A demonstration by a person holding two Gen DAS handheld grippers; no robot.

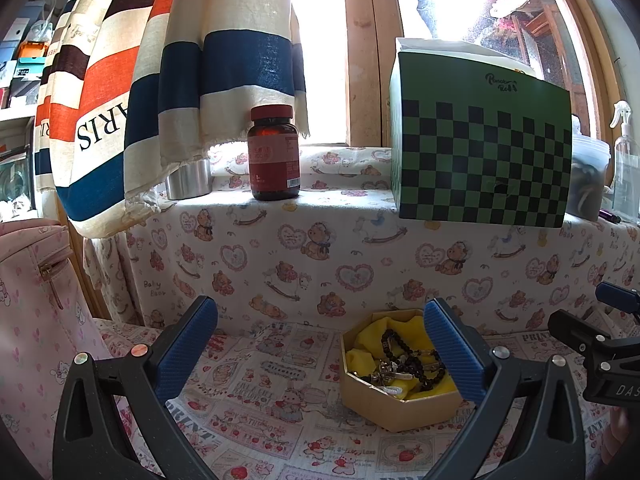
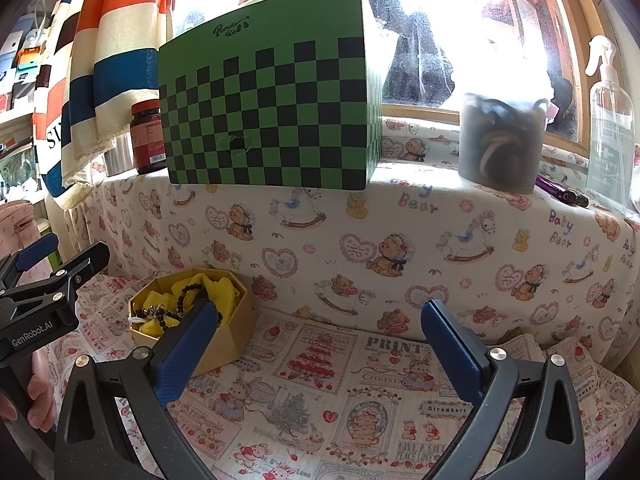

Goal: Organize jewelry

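Both grippers hover low over the printed cloth (image 2: 320,392), jaws spread wide and holding nothing. Left gripper (image 1: 320,344) faces a small tan octagonal box (image 1: 394,404) just inside its right finger. Box is lined with yellow fabric (image 1: 400,330) and holds a dark bead bracelet (image 1: 404,354) tangled with silver metal pieces (image 1: 386,374). Right gripper (image 2: 320,340) sits to the box's right, its left finger overlapping the box edge in view. On the ledge behind: green checkered box (image 2: 272,120), red-capped brown bottle (image 1: 274,154), clear spray bottle (image 2: 610,120).

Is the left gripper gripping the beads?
No: the left gripper is open and empty, while the black beads lie in the octagonal box.
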